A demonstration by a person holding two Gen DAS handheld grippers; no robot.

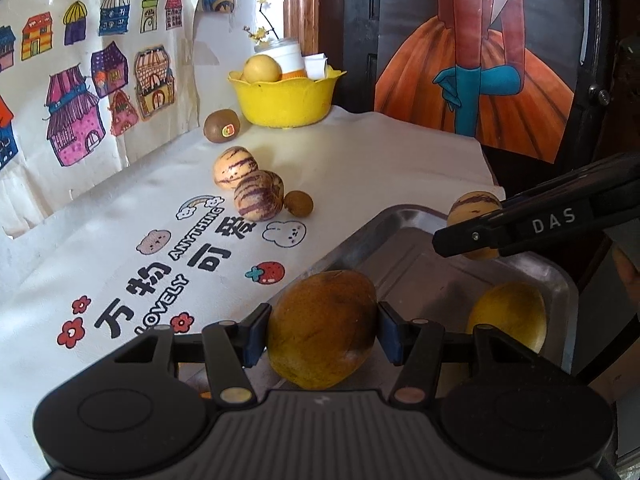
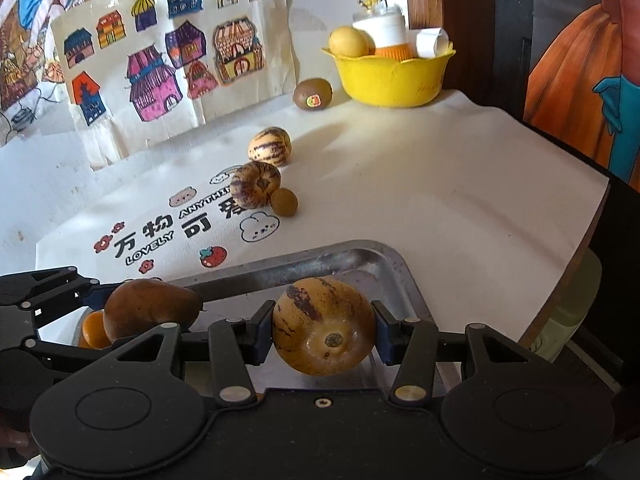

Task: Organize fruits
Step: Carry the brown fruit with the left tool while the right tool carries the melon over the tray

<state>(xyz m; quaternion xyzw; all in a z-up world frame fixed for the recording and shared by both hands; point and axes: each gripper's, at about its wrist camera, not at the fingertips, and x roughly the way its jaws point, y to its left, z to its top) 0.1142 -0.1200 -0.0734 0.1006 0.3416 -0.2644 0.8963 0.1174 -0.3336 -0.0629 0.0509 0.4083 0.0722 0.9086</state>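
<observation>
Nearby: kiwi (image 1: 222, 126) beside yellow bowl (image 1: 285, 102), clear of tray (image 2: 348, 256)

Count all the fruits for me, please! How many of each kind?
Purple-striped yellow pepino melons: 3
Fuzzy brown kiwis: 2
Brownish-yellow mango: 1
Smooth round yellow fruits: 2
Total: 8

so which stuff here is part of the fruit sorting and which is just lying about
Job:
left gripper holding mango
right gripper holding striped melon
metal tray
two striped melons
stickered kiwi

Lying about:
yellow bowl
house drawings
</observation>
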